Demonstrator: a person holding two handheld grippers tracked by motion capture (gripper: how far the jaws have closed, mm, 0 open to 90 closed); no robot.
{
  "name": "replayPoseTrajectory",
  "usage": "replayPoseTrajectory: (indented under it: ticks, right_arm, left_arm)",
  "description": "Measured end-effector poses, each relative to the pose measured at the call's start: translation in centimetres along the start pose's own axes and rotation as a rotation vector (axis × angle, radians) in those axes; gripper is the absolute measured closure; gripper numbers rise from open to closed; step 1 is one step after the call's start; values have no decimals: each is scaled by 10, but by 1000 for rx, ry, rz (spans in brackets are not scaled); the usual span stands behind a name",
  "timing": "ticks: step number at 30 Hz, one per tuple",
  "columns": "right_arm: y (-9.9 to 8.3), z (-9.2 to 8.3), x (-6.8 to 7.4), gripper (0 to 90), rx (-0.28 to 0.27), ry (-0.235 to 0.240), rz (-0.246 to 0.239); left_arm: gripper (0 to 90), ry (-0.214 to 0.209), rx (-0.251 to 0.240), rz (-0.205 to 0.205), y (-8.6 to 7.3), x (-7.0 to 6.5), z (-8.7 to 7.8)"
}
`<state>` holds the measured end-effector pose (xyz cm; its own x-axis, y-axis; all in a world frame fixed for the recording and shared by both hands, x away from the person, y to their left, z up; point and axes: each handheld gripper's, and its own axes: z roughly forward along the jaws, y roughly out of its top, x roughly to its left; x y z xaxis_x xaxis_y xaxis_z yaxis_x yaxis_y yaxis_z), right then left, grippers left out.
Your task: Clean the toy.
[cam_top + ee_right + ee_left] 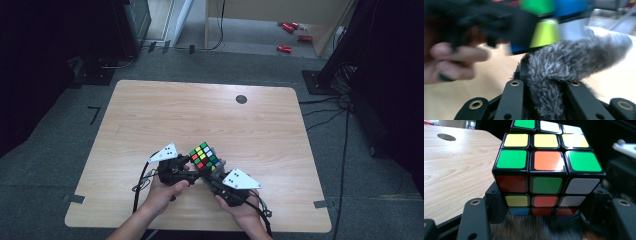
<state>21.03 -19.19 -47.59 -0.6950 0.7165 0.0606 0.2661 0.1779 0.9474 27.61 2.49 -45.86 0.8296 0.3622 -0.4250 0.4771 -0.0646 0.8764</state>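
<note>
A scrambled Rubik's cube (204, 156) hangs just above the near middle of the wooden table (150, 115). My left gripper (192, 167) is shut on it from the left. In the left gripper view the cube (546, 170) sits between the two black jaws, green and orange stickers on top. My right gripper (216, 172) comes in from the right, low under the cube. In the right gripper view its jaws are shut on a grey fluffy cloth (574, 57), which presses against the cube's underside (549, 27). A blurred strip of the cloth (534, 225) lies below the cube.
A dark round hole (241, 99) marks the table's far side. Red cans (290, 27) lie on the floor beyond the table. Cables trail over the floor at the right. The person's hand on the left gripper (454, 60) is close at the left of the right gripper view.
</note>
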Motion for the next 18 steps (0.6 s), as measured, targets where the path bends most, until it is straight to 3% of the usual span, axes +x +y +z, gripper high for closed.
replayPoseTrajectory:
  ticks: [3,6,8,9,10,14,16,18]
  right_arm:
    - [0,4,10,774,7,30,-35]
    - [1,2,6,773,1,20,-32]
    - [1,-2,-3,774,-16,-14,12]
    - [2,-7,-14,772,-29,-57,46]
    - [2,-7,-14,772,-29,-57,46]
    - [-3,-10,-30,756,-5,-170,55]
    - [-7,-7,-36,741,28,-191,54]
    - [-9,-5,-40,704,53,-183,77]
  left_arm:
    - [353,-2,-5,3,1,1,-2]
    - [352,3,-4,10,2,2,-5]
    - [352,10,3,13,1,3,-5]
    - [352,15,7,20,1,3,-5]
    - [352,19,11,23,0,3,-5]
    - [352,37,31,36,-1,4,-4]
    - [353,40,31,31,-1,5,-4]
    - [352,39,29,32,-1,5,-4]
